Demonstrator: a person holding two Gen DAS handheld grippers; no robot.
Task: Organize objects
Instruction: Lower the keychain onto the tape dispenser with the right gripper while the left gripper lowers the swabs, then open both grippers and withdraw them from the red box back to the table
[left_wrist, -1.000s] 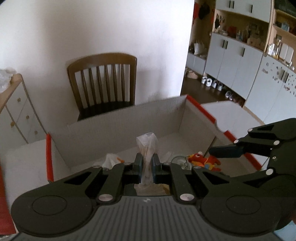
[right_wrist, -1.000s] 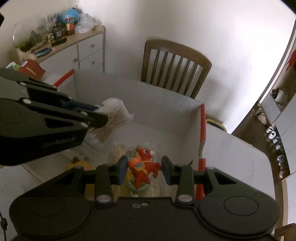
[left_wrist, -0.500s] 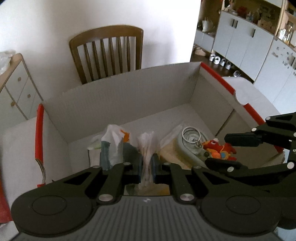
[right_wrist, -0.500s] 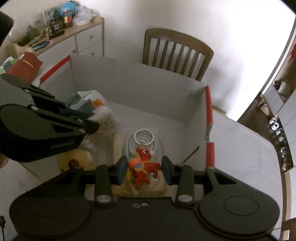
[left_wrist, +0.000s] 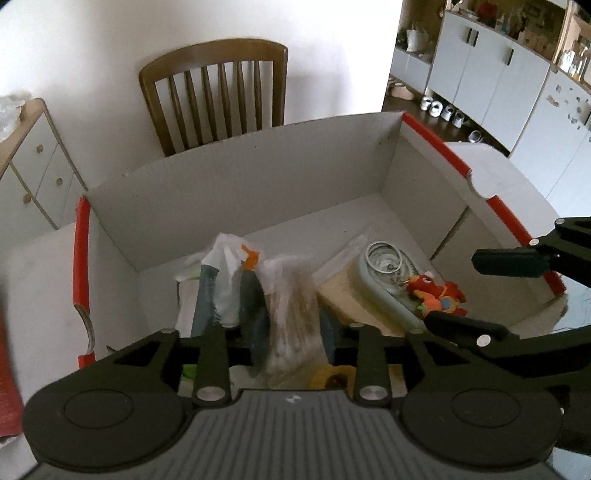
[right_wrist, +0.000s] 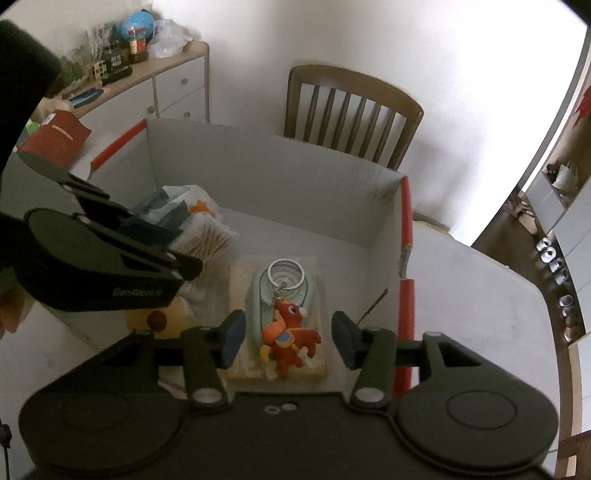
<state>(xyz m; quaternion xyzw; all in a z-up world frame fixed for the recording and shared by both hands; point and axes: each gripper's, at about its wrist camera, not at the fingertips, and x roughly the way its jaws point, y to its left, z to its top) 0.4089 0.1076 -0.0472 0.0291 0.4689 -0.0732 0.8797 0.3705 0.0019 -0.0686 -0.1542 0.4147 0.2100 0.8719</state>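
Both grippers hang over an open white cardboard box (left_wrist: 258, 184) (right_wrist: 277, 177) with red edges. My left gripper (left_wrist: 291, 332) (right_wrist: 173, 254) is opening its jaws around a clear bag of cotton swabs (left_wrist: 291, 314) (right_wrist: 207, 243). The bag is blurred and stands between the pads, which no longer squeeze it. My right gripper (right_wrist: 288, 341) (left_wrist: 452, 288) is opening too. A red horse keychain (right_wrist: 290, 332) (left_wrist: 436, 291) lies between its pads, free of both. The horse rests on a pale blue-grey case (right_wrist: 258, 291) with its key ring (right_wrist: 286, 271) on top.
Inside the box are also a beige pad (left_wrist: 343, 295), a white plastic bag with dark items (left_wrist: 221, 280) and a yellow round thing (right_wrist: 162, 317). A wooden chair (left_wrist: 218, 92) stands behind the box. A cluttered sideboard (right_wrist: 147, 74) and a red packet (right_wrist: 55, 136) are on the left.
Both grippers' jaws have spread apart. The horse keychain has left the right pads and now lies on the case. The swab bag is loose in the left gripper, whose view tipped down into the box.
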